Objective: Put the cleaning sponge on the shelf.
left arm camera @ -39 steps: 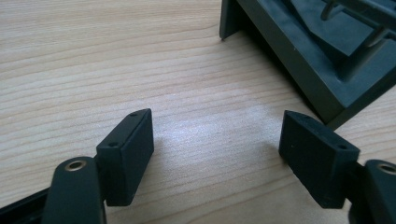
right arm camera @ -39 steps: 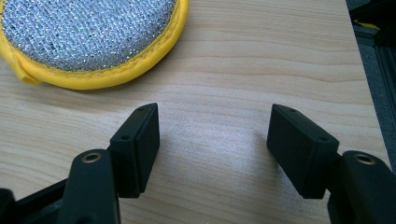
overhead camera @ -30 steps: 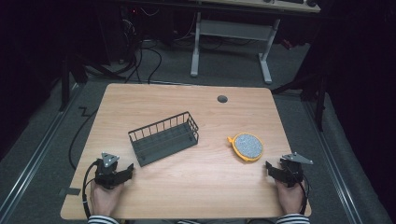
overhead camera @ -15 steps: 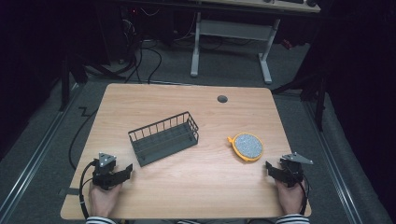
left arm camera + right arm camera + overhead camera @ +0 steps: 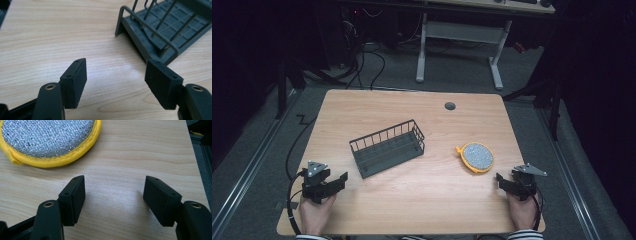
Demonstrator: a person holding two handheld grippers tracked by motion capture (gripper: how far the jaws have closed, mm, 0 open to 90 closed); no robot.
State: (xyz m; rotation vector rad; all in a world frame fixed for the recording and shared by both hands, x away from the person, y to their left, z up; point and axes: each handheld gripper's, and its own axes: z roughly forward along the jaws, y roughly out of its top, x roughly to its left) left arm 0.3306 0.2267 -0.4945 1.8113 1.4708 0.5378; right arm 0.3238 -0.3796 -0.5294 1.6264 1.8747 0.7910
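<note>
With both grippers' fingers spread and empty, the left gripper (image 5: 343,179) near the basket (image 5: 388,147) at its 2 o'clock and just narrowing, could catch the wire rim and push it across the desk (image 5: 412,200) toward the scrubber (image 5: 477,157).

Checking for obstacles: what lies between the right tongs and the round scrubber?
Nothing: bare wooden table lies between the open right tongs and the yellow-rimmed scrubber, as the right gripper view shows.
</note>
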